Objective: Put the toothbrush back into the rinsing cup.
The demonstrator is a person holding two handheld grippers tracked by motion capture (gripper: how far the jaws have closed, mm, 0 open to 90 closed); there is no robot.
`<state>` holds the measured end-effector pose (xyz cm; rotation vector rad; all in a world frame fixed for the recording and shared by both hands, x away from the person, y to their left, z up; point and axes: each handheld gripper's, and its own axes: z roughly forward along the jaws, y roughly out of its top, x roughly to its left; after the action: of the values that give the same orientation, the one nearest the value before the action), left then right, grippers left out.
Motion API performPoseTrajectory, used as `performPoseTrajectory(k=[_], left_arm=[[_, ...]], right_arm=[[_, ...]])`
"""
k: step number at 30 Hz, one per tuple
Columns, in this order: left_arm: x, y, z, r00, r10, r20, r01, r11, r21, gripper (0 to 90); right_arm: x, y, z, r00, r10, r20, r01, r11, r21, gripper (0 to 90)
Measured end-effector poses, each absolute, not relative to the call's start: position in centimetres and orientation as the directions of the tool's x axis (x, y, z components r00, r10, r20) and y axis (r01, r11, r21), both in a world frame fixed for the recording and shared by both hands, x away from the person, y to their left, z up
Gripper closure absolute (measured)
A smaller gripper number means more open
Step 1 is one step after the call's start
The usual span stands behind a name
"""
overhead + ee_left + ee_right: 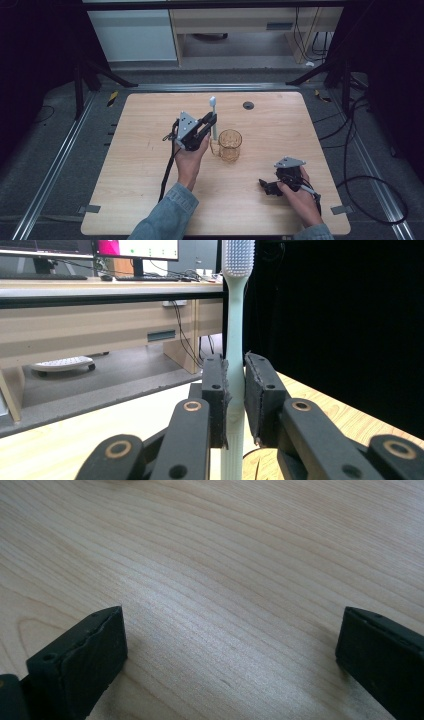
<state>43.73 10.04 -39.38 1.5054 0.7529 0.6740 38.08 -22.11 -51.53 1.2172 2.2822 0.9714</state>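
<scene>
Black fingers [215, 390] of the left gripper [235, 400] clench an upright pale toothbrush [235, 315], bristles up, just beside and above an amber glass mug [230, 145] on the wooden desk [280, 120], while the right gripper [272, 186], fingers spread wide and empty, rests on the desk nearer the person.

Glass mug [230, 145] stands mid-frame on table [150, 200], toothbrush [213, 117] upright just left of it. Bare wood at left, upper right, bottom centre lets gripper pass.
</scene>
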Motion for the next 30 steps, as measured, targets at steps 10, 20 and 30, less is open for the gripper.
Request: performPoseTrajectory(k=[10, 20, 30], left_arm=[[43.7, 9.8, -40.2, 0.609, 0.793, -0.006, 0.06, -0.038, 0.997, 79.1], [43.8, 9.9, -41.2, 0.602, 0.798, -0.022, 0.081, -0.033, 0.996, 79.1], [43.6, 9.7, -42.3, 0.596, 0.803, -0.028, 0.084, -0.027, 0.996, 79.0]], right_arm=[[38.1, -22.1, -51.5, -0.558, 0.83, -0.006, 0.571, 0.389, 0.723, 0.4], [38.1, -22.1, -51.5, -0.562, 0.827, -0.007, 0.568, 0.392, 0.723, 0.4], [38.1, -22.1, -51.5, -0.562, 0.827, -0.007, 0.568, 0.392, 0.723, 0.4]])
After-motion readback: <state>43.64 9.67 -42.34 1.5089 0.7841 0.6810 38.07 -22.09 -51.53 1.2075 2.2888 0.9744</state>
